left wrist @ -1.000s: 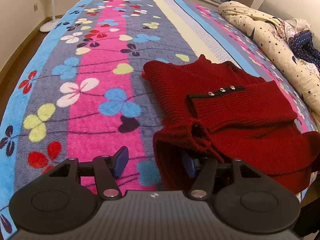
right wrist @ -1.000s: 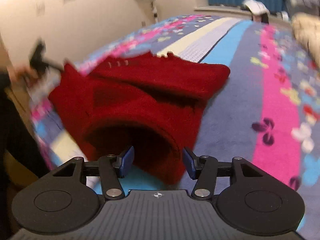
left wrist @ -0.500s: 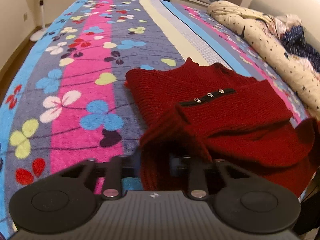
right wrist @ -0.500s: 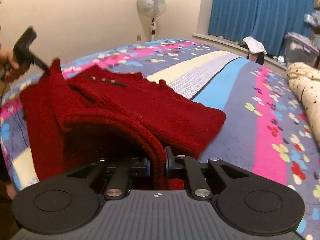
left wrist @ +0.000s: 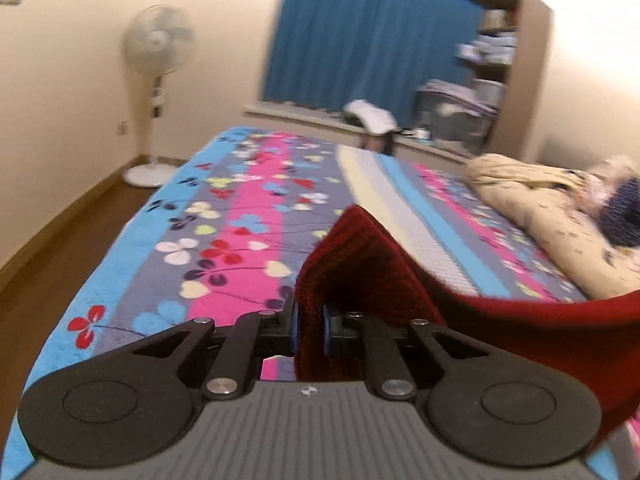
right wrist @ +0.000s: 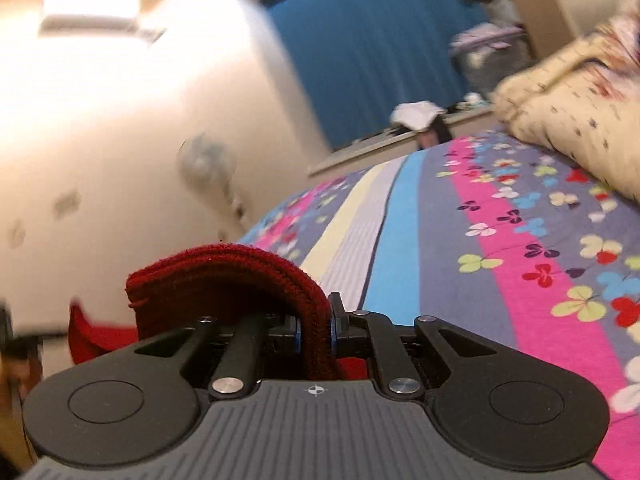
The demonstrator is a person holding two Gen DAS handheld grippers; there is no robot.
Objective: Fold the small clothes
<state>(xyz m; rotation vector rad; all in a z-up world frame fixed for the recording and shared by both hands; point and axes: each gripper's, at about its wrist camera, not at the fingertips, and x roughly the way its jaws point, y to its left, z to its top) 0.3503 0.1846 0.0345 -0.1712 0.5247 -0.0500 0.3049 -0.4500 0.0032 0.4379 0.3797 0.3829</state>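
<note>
Fingers (left wrist: 295,326) of both grippers clamp red sweater (left wrist: 360,264) edge between them.

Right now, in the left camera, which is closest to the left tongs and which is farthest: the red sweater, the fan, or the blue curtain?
1. Red sweater, pinched in the left tongs.
2. Fan, standing on the floor, far left.
3. Blue curtain, on the back wall behind the bed.

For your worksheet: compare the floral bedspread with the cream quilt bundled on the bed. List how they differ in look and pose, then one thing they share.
1. The floral bedspread has bright pink, blue and grey stripes with clover flowers; the cream quilt is pale with small dark specks.
2. The floral bedspread lies spread flat; the cream quilt is bunched in a heap along one side.
Shared: both are bedding on the same bed.
</note>
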